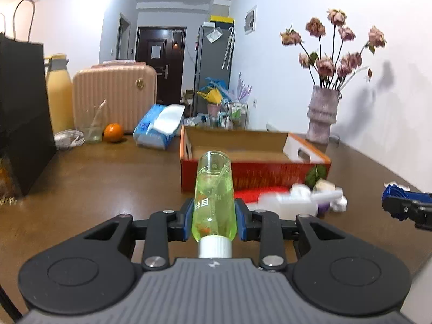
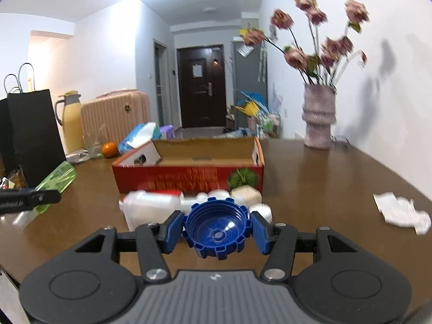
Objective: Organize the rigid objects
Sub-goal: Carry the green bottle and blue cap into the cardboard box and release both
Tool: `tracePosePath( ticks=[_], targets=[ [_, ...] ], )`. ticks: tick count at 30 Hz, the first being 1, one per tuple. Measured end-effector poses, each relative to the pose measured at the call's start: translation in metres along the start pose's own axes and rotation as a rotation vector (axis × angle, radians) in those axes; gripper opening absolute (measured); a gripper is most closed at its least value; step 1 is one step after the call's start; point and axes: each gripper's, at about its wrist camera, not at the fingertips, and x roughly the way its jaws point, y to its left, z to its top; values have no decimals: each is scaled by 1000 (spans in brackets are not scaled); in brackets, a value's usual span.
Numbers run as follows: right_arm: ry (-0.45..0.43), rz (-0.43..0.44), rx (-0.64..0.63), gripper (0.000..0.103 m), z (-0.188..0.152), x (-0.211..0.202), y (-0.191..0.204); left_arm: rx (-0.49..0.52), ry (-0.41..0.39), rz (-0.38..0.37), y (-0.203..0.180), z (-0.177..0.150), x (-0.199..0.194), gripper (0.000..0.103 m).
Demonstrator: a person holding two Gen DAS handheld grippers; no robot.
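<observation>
Fingers [image 1: 189, 216] of left gripper [image 1: 213, 216] clamping green bottle [image 1: 214, 189], right gripper [image 2: 217, 229] pinching blue cap [image 2: 217, 229], both hovering short of open cardboard box [image 2: 189, 175], probably for dropping in.

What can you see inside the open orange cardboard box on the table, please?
The orange cardboard box shows a bare brown floor and one white flap folded inward at one end. Its near wall hides the front strip of the floor.
</observation>
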Motion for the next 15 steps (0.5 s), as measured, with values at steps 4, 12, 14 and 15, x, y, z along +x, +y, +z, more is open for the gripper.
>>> tracePosePath(
  ticks=[4,12,14,15],
  targets=[
    [-16,14,-26,54,25,22,-4,27,-25,3,1,35,30,31],
    [5,66,-28,54,107,120,-33,18,101,-4,4,107,153,31],
    [39,66,-16,54,124,157,-42,11,143,19,6,117,189,31],
    [58,63,-24,54,129,174,-44,11,163,26,6,119,205,31]
  ],
)
